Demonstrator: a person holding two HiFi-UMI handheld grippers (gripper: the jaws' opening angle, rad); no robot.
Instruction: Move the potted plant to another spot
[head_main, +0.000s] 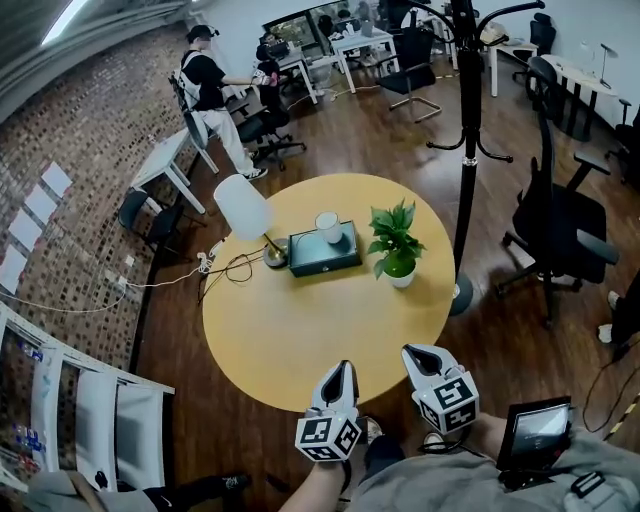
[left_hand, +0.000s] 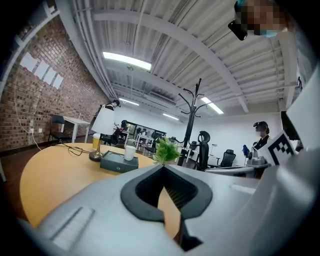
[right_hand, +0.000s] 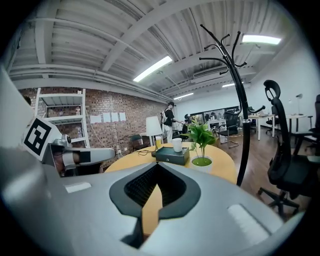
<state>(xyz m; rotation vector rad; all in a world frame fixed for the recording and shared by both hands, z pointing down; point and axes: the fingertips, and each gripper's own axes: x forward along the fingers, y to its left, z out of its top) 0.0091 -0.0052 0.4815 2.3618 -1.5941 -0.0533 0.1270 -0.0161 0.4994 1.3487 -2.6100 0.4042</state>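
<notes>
Tabletop room is left bare across the near half of the round yellow surface, so free spots for a move are judged plentiful. Beyond the far right rim a coat stand is planted on the floor, clear of the wood. A lamp is set at the far left, with its cord trailed off that edge. Just right of its base a dark box is laid flat. The plant is found upright in a white pot on the far right part, just beside the box and well apart from both tools. The left tool and the right tool are held side by side over the near rim, aimed across at the far things and tipped slightly down. Each is shown pinched together at the tips with nothing between, so the plant is judged untouched and the reach not yet begun. A white cup is stood on the box, where it could be knocked if the pot were approached from the left.
</notes>
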